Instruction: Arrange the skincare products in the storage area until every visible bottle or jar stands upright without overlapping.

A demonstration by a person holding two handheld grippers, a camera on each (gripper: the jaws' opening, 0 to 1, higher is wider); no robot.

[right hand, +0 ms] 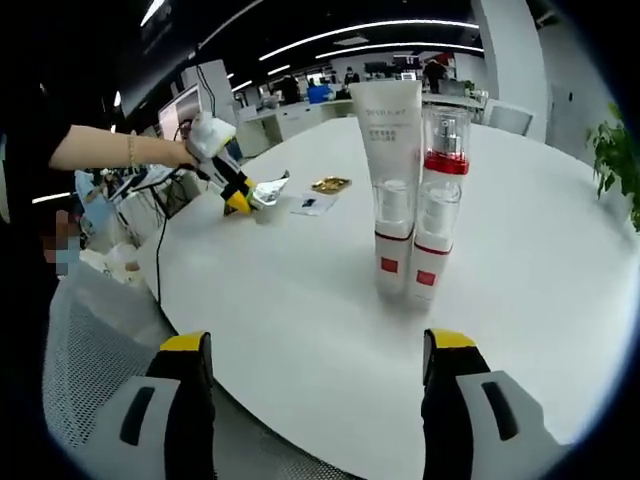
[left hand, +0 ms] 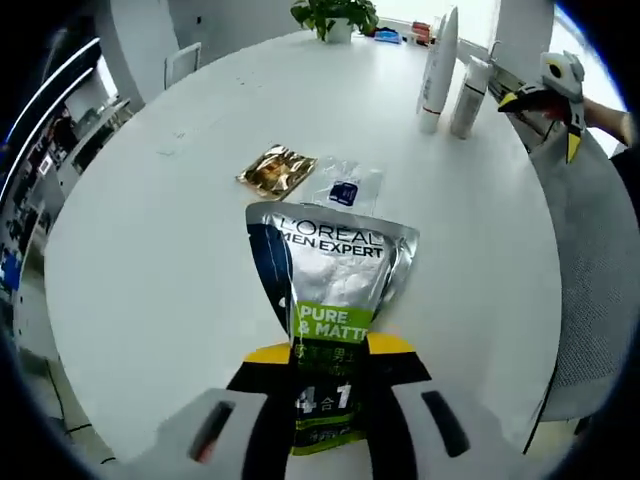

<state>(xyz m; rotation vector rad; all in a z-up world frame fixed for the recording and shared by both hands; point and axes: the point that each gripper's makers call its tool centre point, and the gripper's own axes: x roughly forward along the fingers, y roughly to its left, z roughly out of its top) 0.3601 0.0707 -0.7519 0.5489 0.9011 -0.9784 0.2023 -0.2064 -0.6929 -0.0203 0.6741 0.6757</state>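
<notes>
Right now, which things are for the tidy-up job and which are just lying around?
For the job: silver pouch held by the left hand-held gripper; white tube; pump bottle; gold sachet; clear sachet.

Just lying around: potted plant; chair.

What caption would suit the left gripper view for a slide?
Left gripper fingers pinch a silver L'Oreal pouch over a white round table, gold sachet beyond.
</notes>
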